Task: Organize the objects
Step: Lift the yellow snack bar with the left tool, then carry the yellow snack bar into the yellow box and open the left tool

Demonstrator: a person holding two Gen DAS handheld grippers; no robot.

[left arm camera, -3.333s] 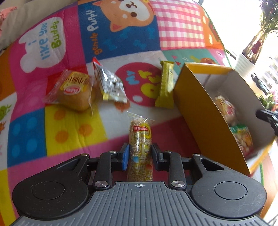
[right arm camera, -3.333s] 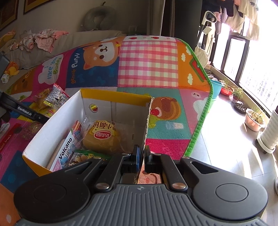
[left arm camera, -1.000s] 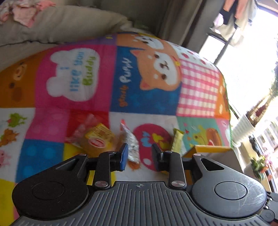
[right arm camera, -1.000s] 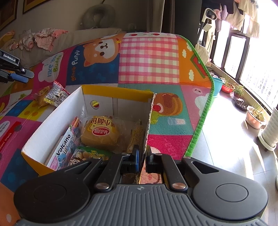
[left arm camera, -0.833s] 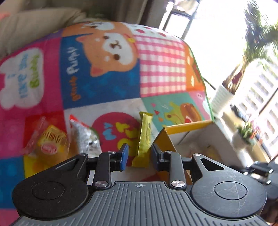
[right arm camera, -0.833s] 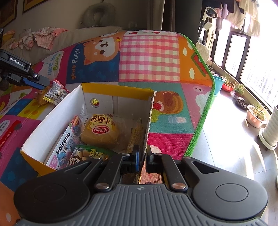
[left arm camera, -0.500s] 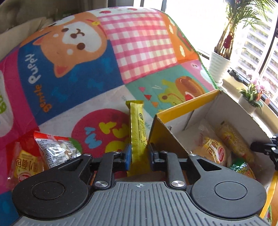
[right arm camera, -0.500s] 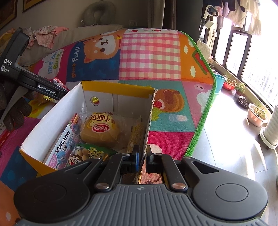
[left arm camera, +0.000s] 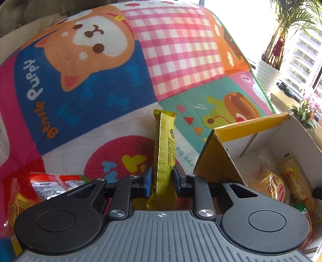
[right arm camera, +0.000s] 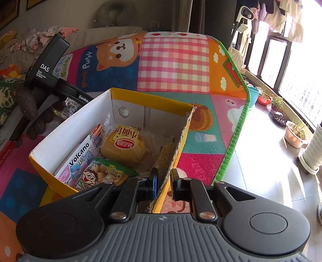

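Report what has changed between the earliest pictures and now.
The grain bar that the left gripper held then now lies in the box. That gripper has swung over to the yellow bar, which stands between its opening jaws. The right gripper is still at the box wall, jaws opening. Box unmoved.

A bright patchwork play mat (right arm camera: 175, 66) covers the floor, filling the middle of both views, with a cartoon puppy panel (left arm camera: 88, 42) at upper left and a pink checked panel (left arm camera: 179, 52) beside it. A green trim (right arm camera: 235, 129) edges the mat on the right. At upper left of the right view a beige sofa (right arm camera: 100, 36) carries crumpled pink clothes (right arm camera: 34, 40), with a grey neck pillow (right arm camera: 112, 14) above. Along the right edge, tall windows (right arm camera: 285, 66) stand over potted plants (right arm camera: 295, 131) on a sunlit tiled floor (right arm camera: 261, 165). Laundry (right arm camera: 281, 14) hangs at upper right. A palm in a white pot (left arm camera: 269, 68) stands at upper right of the left view.
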